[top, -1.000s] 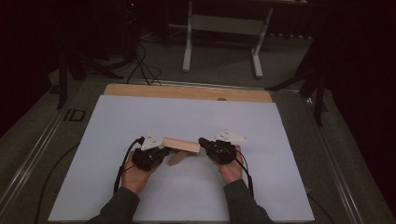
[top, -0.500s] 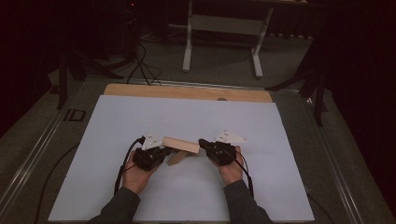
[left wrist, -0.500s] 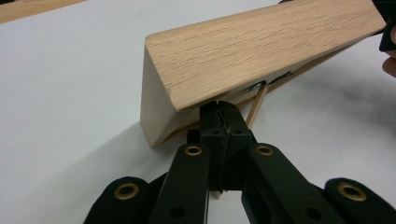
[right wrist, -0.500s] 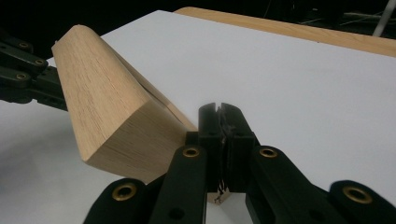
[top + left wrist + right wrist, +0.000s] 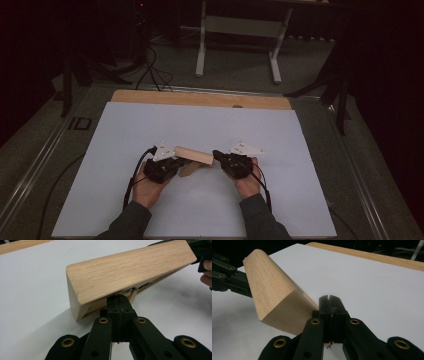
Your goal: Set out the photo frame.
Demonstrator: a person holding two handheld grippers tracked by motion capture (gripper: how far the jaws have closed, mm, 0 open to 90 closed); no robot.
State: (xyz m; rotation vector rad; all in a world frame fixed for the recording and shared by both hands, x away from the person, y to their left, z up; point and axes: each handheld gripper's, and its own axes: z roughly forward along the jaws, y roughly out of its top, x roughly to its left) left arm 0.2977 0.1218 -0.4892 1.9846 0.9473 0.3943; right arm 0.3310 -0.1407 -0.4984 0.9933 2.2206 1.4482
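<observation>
A light wooden block (image 5: 194, 154) lies tilted between my two grippers above the white sheet (image 5: 200, 125). My left gripper (image 5: 185, 163) has its jaws shut, and their tips sit under the block's (image 5: 130, 272) lower edge at the left gripper (image 5: 117, 298). Whether anything thin is pinched there I cannot tell. A darker wooden piece (image 5: 188, 169) shows beneath the block. My right gripper (image 5: 216, 155) is also shut, with its tips against the block's (image 5: 272, 295) near end at the right gripper (image 5: 329, 300). One hand holds each gripper.
The white sheet covers most of the table, and a bare wooden strip (image 5: 200, 99) runs along the far edge. Beyond it a white stand (image 5: 237, 45) and cables (image 5: 150, 65) rest on the floor. Metal rails (image 5: 45, 150) border the table.
</observation>
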